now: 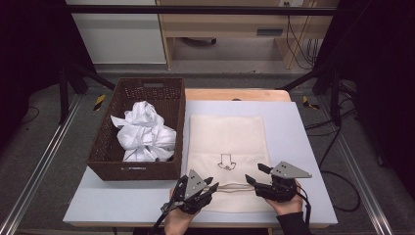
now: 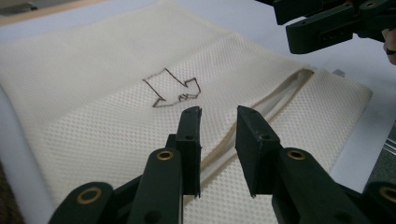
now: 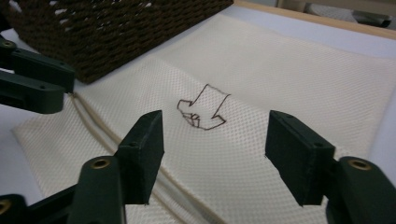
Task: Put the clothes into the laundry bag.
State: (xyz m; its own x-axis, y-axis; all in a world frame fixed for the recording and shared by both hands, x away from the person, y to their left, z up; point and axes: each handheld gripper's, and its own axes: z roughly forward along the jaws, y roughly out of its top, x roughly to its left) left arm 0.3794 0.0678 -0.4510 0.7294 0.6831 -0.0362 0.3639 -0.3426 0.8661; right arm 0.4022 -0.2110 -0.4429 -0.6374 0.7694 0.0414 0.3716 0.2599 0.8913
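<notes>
On the table's (image 1: 303,147) near half lay our cream mesh laundry bag (image 1: 226,142), opening toward us. We set the left gripper (image 2: 218,112), jaws narrow and empty, over its opening seam (image 2: 280,95); the right gripper (image 3: 215,128) hovered half-open, empty. Next, we judged, pinch one layer. Crumpled white cloth (image 1: 143,131) waited in the wicker basket (image 1: 105,142).

Even overhead light falls on the pale grey table (image 1: 303,147), surroundings dark, shadows soft, both gripper views blurred near the lens.
</notes>
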